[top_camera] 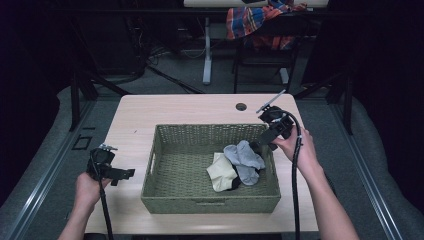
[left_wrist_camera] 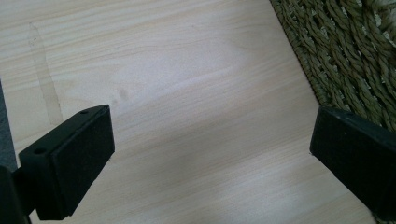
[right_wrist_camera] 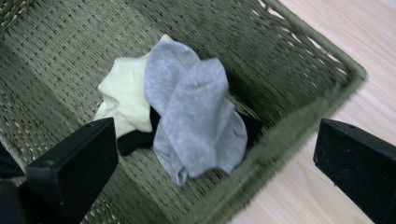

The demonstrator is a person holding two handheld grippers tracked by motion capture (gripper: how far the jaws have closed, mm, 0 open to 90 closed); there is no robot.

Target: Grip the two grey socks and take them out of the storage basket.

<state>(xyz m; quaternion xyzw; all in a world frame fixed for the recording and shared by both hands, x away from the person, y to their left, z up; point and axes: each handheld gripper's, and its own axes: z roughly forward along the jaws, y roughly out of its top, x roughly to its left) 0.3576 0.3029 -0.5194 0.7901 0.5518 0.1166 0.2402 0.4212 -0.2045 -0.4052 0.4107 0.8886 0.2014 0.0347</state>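
A green woven basket [top_camera: 170, 200] stands on the middle of the table. In its right half lie grey socks [top_camera: 246, 159] on top of a pale yellow sock [top_camera: 220, 172], with a black sock [right_wrist_camera: 133, 140] showing under them. My right gripper [top_camera: 259, 144] hangs open over the basket's right rim, a little above the grey socks [right_wrist_camera: 194, 112], with nothing between its jaws. My left gripper [top_camera: 125, 175] is open and empty over bare table, just left of the basket [left_wrist_camera: 345, 51].
The wooden table [top_camera: 135, 120] has a round cable hole [top_camera: 241, 106] near its far edge. Beyond the table stand a chair with a plaid cloth [top_camera: 260, 22] and a table leg [top_camera: 207, 50]. Dark floor surrounds the table.
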